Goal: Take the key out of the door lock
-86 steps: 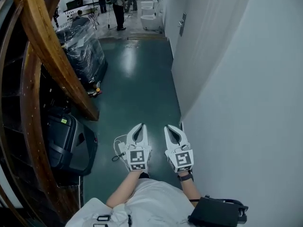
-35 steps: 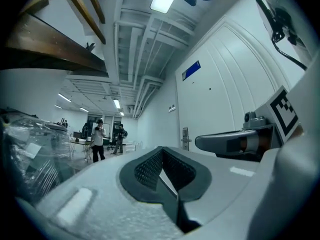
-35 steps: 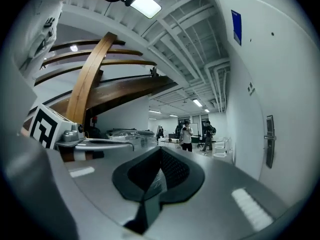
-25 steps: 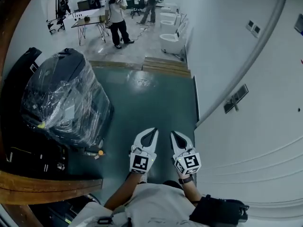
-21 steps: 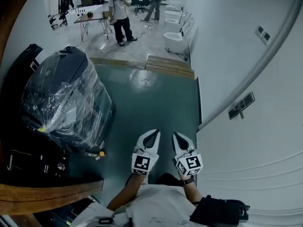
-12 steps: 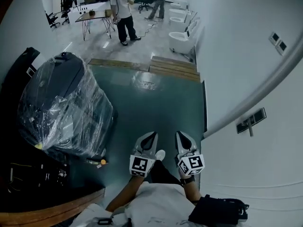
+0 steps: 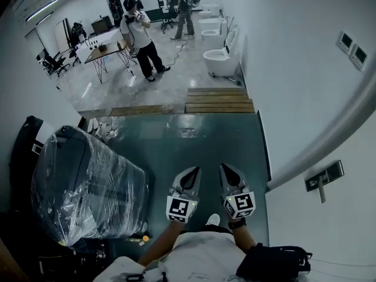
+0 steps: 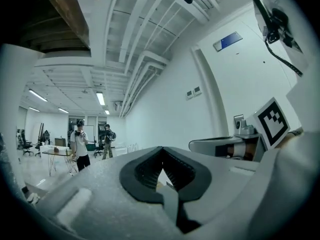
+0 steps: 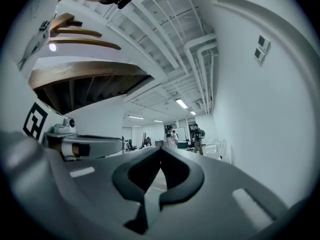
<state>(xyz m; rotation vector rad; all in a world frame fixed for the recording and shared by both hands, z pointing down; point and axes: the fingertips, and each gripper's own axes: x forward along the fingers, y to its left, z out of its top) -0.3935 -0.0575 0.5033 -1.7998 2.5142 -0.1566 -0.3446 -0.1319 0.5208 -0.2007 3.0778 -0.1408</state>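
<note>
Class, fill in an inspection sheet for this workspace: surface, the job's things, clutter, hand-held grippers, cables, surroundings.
Surface: glossy teal floor, ending at wooden planks.
Job's things: nothing seen.
Clutter: bulky plastic-wrapped object on the floor at the left.
Grippers: left hand-held gripper and right hand-held gripper both shut, nothing between the jaws, held side by side pointing ahead.
Cables: black cable at the upper right of the left gripper view.
Surroundings: white wall at the right with a wall plate; toilets and standing people beyond the planks.
</note>
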